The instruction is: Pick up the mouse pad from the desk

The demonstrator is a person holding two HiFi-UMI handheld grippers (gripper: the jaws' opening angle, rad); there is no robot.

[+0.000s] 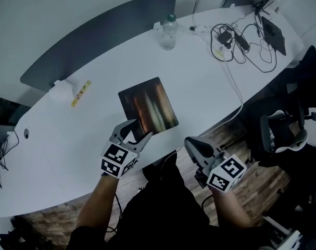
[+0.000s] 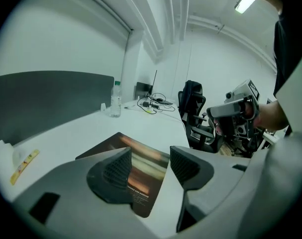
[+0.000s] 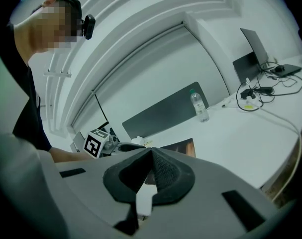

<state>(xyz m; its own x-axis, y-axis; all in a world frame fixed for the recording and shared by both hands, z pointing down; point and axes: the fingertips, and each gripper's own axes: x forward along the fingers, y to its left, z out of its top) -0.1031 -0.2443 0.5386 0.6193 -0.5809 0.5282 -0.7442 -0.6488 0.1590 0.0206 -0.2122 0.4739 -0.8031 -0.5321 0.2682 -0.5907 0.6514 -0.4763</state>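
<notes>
while the mouse pad [image 1: 148,105] lies flat on the white desk [image 1: 210,87], dark and glossy, near the front edge and a little left of the person's middle, nothing about the pick-up itself is done yet. all four corners look down on the surface, no edge raised.

over to the left gripper [image 1: 133,136]: it hangs at the pad's near corner, angled down toward it, jaws parted to a middling gap. in the left gripper view that corner of the pad sits right in the gap between the two ribbed pads [image 2: 115,169], but nothing is pinched. whether a fingertip touches the pad i can't say. so the approach looks about complete and the grip is what's missing.

the right gripper [image 1: 192,144] is off the desk's front edge, beside the pad's near right corner but apart from it. its own view shows the jaws pressed together with nothing between them, so it's empty and, by my reading, not part of this grab for now.

what's left, as i judge it: get a jaw under that thin flat edge, close on it, and lift the pad clear. the water bottle [image 1: 169,33] and the cables [image 1: 236,43] sit well away at the far side, so nothing crowds the lift.
</notes>
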